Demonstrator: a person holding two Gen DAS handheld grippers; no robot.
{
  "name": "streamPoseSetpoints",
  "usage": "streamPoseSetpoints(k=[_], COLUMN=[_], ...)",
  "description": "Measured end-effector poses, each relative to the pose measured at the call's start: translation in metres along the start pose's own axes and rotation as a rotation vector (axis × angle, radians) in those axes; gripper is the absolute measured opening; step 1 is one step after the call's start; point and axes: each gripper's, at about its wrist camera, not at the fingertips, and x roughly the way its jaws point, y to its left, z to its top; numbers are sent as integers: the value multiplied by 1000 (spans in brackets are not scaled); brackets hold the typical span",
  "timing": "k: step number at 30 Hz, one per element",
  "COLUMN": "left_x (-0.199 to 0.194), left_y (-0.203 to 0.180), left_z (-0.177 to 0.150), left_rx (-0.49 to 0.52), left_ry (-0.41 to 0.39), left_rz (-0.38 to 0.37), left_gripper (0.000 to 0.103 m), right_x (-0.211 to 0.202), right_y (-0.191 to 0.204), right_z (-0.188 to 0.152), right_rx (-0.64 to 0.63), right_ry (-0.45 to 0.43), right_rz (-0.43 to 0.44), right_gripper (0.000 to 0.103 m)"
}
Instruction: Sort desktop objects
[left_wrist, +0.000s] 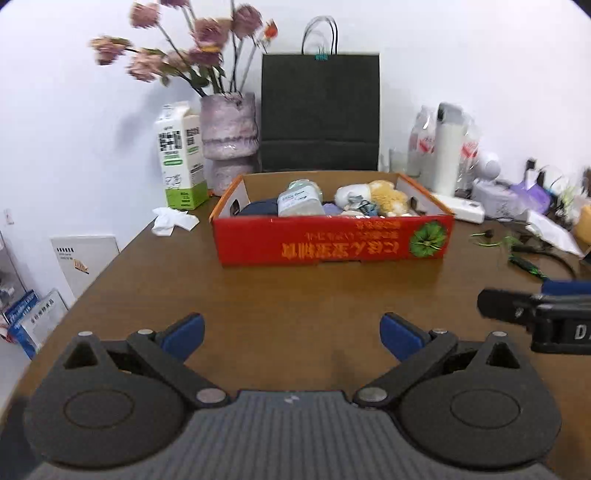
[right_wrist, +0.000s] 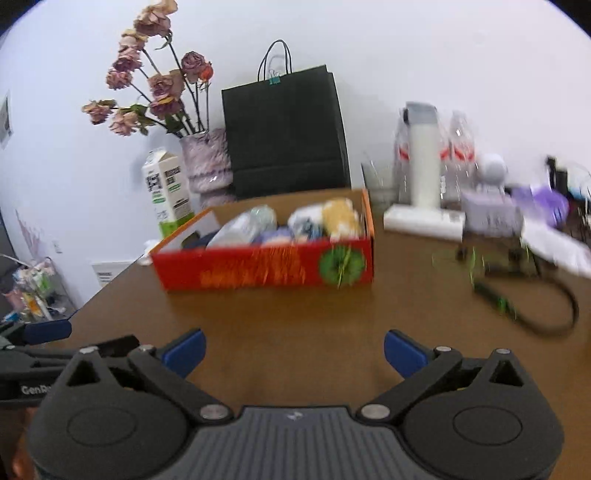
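Note:
A red cardboard box (left_wrist: 332, 242) stands on the brown table (left_wrist: 295, 295), also in the right wrist view (right_wrist: 266, 266). It holds a clear jar (left_wrist: 300, 199), a yellow and white plush toy (left_wrist: 384, 197), a dark blue item and several small things. My left gripper (left_wrist: 291, 336) is open and empty over the table in front of the box. My right gripper (right_wrist: 293, 354) is open and empty too, to the right of the left one, whose fingers (right_wrist: 48, 330) show at that view's left edge. The right gripper's side (left_wrist: 535, 314) shows in the left wrist view.
Behind the box stand a milk carton (left_wrist: 181, 158), a vase of dried flowers (left_wrist: 229, 140) and a black paper bag (left_wrist: 319, 110). A crumpled tissue (left_wrist: 173, 219) lies at the left. At the right are bottles (left_wrist: 448, 147), purple clutter (left_wrist: 524, 192) and a black cable (right_wrist: 535, 306).

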Motion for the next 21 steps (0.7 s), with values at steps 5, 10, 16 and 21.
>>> streamPoseSetpoints(k=[5,10,16,21], left_x=[-41,-36,-3,24], left_y=[-5,-17,-6,5], left_z=[-38,-54,-53,-45], left_rx=[31,108,48,30], left_ry=[-28,-11,44,72], left_rz=[-22,-32,-22,7], left_gripper=[103,103,103,103], right_x=[-38,-45,-21,11], right_y=[4,10,6,6], right_z=[-47,-65,-65,-57], right_rx=[-10,-76,-67,-61], right_ry=[-14,-7,32,71], right_rz=[-25,-71,-91,-101], right_gripper=[103,103,103,103])
